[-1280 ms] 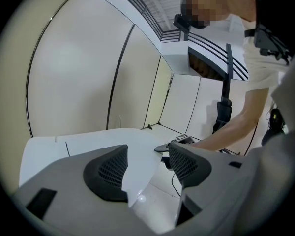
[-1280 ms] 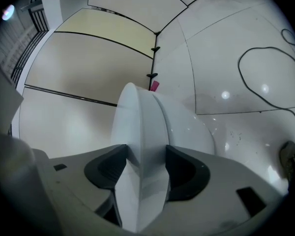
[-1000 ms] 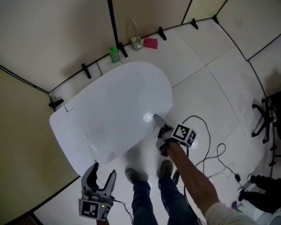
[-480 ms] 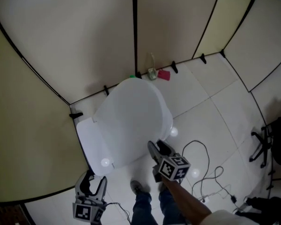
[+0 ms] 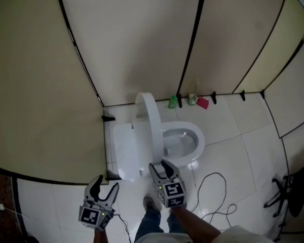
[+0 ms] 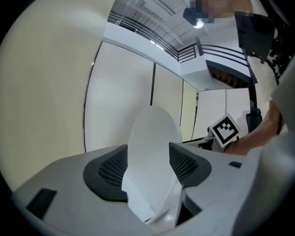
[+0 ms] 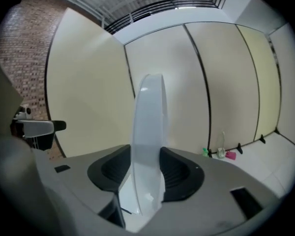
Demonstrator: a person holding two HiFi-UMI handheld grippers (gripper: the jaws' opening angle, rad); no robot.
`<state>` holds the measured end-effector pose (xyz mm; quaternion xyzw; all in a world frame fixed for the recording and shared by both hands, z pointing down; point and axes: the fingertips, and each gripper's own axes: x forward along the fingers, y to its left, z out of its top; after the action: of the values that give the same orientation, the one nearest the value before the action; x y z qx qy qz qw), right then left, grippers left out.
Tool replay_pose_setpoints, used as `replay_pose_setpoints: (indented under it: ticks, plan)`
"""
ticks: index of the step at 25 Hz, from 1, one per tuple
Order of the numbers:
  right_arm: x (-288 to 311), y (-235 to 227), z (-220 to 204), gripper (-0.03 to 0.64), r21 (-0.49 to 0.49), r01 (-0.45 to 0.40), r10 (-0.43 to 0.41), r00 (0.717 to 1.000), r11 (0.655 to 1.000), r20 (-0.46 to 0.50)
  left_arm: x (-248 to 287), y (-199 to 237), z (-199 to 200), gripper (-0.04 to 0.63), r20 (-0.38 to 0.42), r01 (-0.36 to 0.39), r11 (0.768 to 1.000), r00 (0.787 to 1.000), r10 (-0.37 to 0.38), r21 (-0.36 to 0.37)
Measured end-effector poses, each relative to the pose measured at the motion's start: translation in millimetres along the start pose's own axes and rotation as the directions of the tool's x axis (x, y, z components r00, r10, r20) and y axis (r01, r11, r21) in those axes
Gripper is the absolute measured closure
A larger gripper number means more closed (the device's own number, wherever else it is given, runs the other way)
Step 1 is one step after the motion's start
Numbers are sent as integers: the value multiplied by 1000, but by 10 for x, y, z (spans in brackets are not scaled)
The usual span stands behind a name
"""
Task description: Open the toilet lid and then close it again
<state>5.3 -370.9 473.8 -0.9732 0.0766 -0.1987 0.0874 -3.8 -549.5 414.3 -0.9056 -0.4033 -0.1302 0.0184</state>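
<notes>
The white toilet lid [image 5: 151, 123] stands upright over the open bowl [image 5: 185, 140], in front of the tank [image 5: 122, 151]. My right gripper [image 5: 161, 167] is at the lid's near edge. In the right gripper view the lid [image 7: 148, 107] runs edge-on between the jaws of the right gripper [image 7: 146, 168]. Those jaws have just been closing, and the pads press on both faces of the lid. My left gripper [image 5: 102, 189] hangs open at the lower left, apart from the toilet. In the left gripper view nothing is held in the left gripper [image 6: 148, 156], and the lid [image 6: 155, 129] shows farther off.
Beige partition walls [image 5: 142, 39] close in the toilet at the back and left. A green bottle [image 5: 173, 103], a brush holder [image 5: 192, 99] and a pink thing [image 5: 202, 103] stand along the wall. A black cable [image 5: 213, 196] loops on the tiles; a chair base [image 5: 286, 199] is at the right.
The lid has swung from flat over the bowl to upright, with my right gripper rising and rolling along with it. My left gripper stays open at the lower left.
</notes>
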Motion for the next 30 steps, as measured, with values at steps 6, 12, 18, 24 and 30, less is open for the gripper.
replay_pose_setpoints:
  ticks: [6, 12, 18, 24, 30]
  plan:
    - [294, 894, 9, 458, -189, -156, 147, 987, 970, -62, -298, 207, 136, 333, 53, -74, 997, 996, 75, -23]
    - [468, 1079, -12, 526, -290, -189, 164, 980, 938, -109, -492, 252, 166, 333, 93, -123, 990, 987, 130, -70]
    - [415, 946, -18, 525, -328, -257, 211, 963, 909, -170, -547, 73, 124, 333, 87, -123, 989, 988, 130, -84]
    - [-245, 698, 518, 524, -383, -420, 410, 905, 823, -112, -452, -216, 535, 333, 123, -69, 997, 990, 72, -27]
    - [-1109, 342, 1037, 525, -425, -502, 545, 838, 754, -24, -240, -679, 1007, 333, 166, 30, 999, 985, -34, 27]
